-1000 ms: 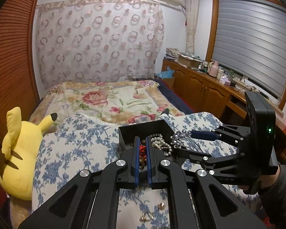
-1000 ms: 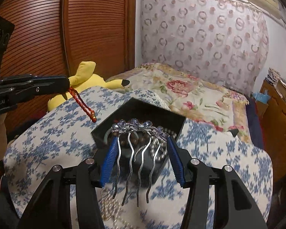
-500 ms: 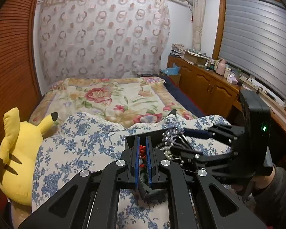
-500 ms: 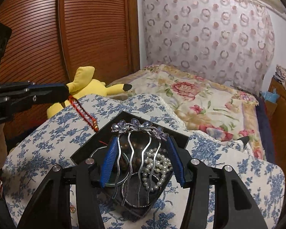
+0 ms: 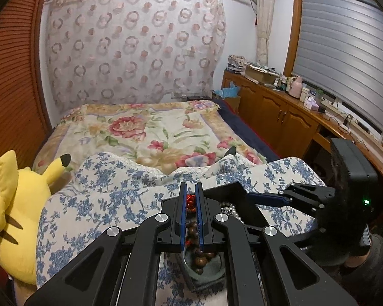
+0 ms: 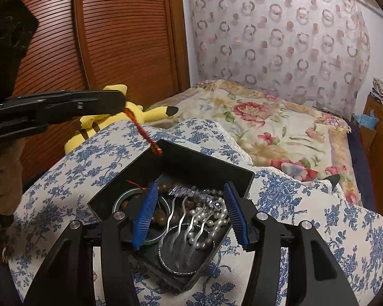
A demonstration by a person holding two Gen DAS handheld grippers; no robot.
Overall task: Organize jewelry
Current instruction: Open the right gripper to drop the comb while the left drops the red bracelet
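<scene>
A black jewelry box (image 6: 206, 165) sits on a blue-flowered cloth (image 6: 71, 168). In it lie a silver hair comb (image 6: 189, 204), white pearls (image 6: 212, 219), brown beads (image 6: 163, 216) and silver bangles (image 6: 176, 267). My right gripper (image 6: 190, 213) is open just above the box, and the comb lies loose between its fingers. My left gripper (image 5: 190, 199) is shut on a red braided cord (image 6: 143, 131), which hangs over the box's far left corner; the cord shows between its fingers (image 5: 190, 201). The box also shows in the left wrist view (image 5: 227, 191).
A yellow plush toy (image 5: 15, 209) lies left of the cloth. A bed with a floral blanket (image 5: 150, 132) lies behind. A wooden louvred wardrobe (image 6: 125, 38) stands on the left and a wooden counter (image 5: 293, 117) on the right.
My right gripper has opened and the hair comb has dropped into the box. Both grippers have come lower and closer to the box. The left still holds the red cord.
</scene>
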